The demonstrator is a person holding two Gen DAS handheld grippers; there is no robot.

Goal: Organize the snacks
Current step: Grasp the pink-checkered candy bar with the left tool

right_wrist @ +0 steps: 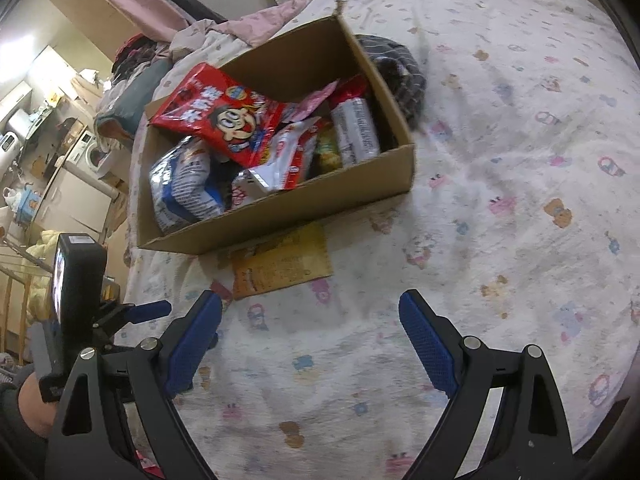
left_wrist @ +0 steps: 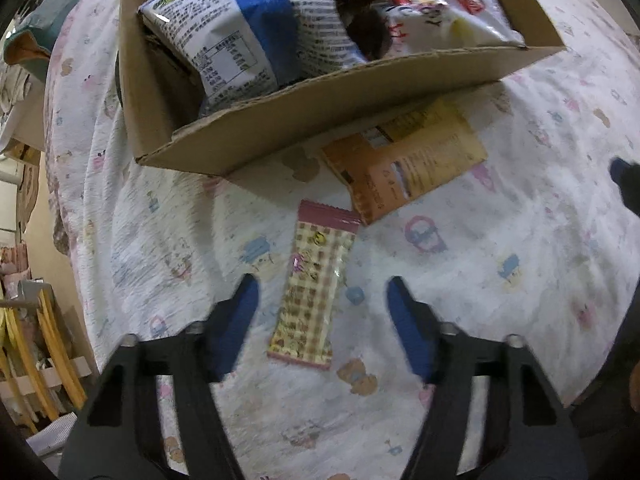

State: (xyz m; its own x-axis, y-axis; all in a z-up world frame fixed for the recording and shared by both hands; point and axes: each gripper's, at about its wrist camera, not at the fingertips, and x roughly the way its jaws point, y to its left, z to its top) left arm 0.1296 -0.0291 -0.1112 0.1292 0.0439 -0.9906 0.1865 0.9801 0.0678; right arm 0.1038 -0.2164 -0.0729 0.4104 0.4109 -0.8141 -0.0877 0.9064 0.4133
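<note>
The bed sheet [left_wrist: 500,240] with its small cartoon print filled most of both views, and on it sat the cardboard box [left_wrist: 320,120], open at the top and already crowded with snacks: a white and blue bag [left_wrist: 248,28] leaned against the box's left wall, a red bag with a cartoon face [right_wrist: 224,116] lay across the top of the heap, and other packets were jammed in beside them, too tangled to tell apart. Just outside the box's near wall, partly tucked beneath its edge, an orange and yellow flat packet [left_wrist: 408,164] lay on the sheet. Close beside that packet's near corner lay the slim checked snack bar with pink ends [left_wrist: 314,284], flat on the sheet and pointing lengthwise toward your left gripper [left_wrist: 320,308]. You held that gripper pointing down over the bar, its blue pads [left_wrist: 236,320] standing either side of the wrapper and apart from it, so the jaws were parted and gripped nothing. Your right gripper [right_wrist: 310,336] hung over bare sheet nearer than the flat packet, its jaws spread wide and empty.
</note>
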